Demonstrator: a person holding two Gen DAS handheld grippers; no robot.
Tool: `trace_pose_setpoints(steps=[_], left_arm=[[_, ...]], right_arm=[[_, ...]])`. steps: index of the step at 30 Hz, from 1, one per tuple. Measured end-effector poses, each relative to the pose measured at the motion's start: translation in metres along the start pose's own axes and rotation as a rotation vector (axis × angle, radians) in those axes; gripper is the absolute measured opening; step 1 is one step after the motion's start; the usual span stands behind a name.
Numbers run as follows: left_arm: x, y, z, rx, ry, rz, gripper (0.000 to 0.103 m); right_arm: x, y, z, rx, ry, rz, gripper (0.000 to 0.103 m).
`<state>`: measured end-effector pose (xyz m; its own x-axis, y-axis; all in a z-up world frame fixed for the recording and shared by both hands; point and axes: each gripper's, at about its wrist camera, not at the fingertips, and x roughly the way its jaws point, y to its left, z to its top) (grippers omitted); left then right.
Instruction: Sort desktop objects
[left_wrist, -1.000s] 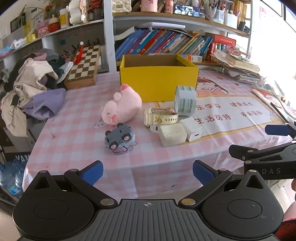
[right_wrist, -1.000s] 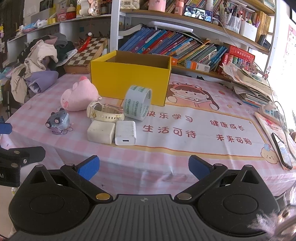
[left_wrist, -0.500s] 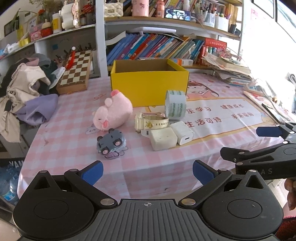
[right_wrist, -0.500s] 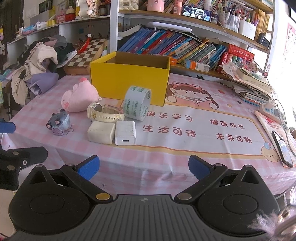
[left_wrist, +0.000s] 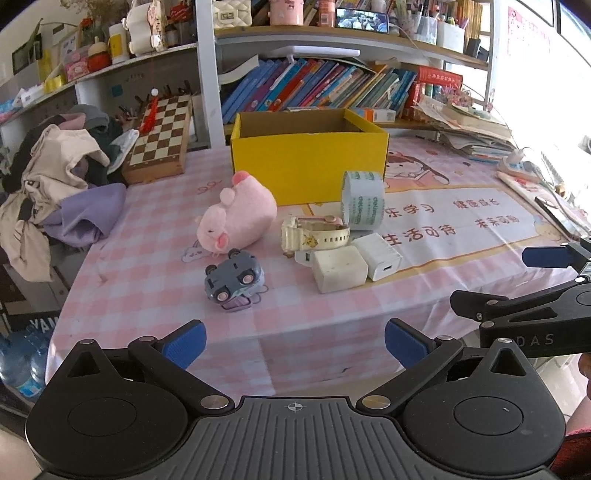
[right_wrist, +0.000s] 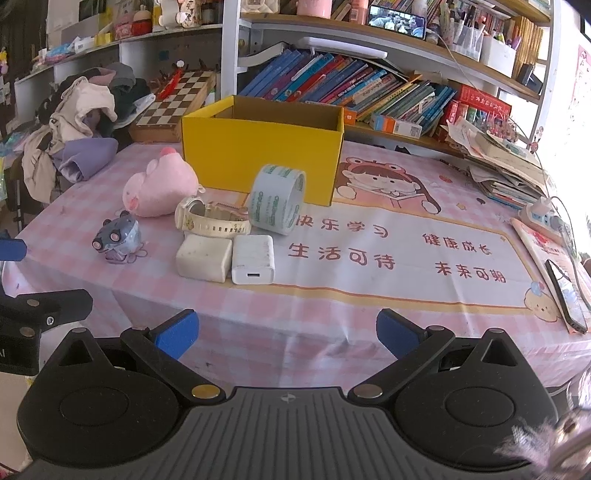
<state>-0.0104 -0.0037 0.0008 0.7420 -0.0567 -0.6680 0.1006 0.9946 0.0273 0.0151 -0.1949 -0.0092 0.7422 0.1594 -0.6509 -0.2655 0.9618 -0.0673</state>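
Left claw: its blue-tipped fingers stood wide apart and gripped nothing; it hung at the lower centre of the left wrist view, short of the bench edge, likely so the whole spread could be surveyed before a first pick.
Right claw: equally spread and empty, low centre of the right wrist view, facing the cluster from the other side.
Yellow box: open-topped corrugated card, upper centre of frame, behind the loose items; I judged it the sorting bin, and its inside looked bare as far as the angle showed.
Plush pig: soft pink fleece, rounded, lying on its side left of centre, close to the box front.
Toy car: small hard grey plastic body, tipped over with wheels showing, nearest the left claw.
Watch: cream resin strap curled into a loop, centre frame, touching the tape roll.
Tape roll: clear glossy tape standing on its edge, just in front of the box's right corner.
2 chargers: white matte blocks with rounded corners, side by side and touching, the nearer items at centre right.
Bench: covered in pink checked cloth with a smooth printed mat at right.
Progress: all 6 items lay outside the box, so sorting had not begun.
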Motion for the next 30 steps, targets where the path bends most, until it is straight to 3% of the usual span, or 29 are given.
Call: trace_pose_setpoints(steps=[15, 30], left_arm=[[-0.0018, -0.0022, 0.0076, 0.025, 0.012, 0.066, 0.103], [0.0005, -0.0025, 0.0065, 0.042, 0.009, 0.041, 0.103]], right_arm=[[0.0014, 0.0018, 0.0004, 0.001, 0.001, 0.039, 0.103], [0.0055, -0.0071, -0.0001, 0.067, 0.008, 0.045, 0.103]])
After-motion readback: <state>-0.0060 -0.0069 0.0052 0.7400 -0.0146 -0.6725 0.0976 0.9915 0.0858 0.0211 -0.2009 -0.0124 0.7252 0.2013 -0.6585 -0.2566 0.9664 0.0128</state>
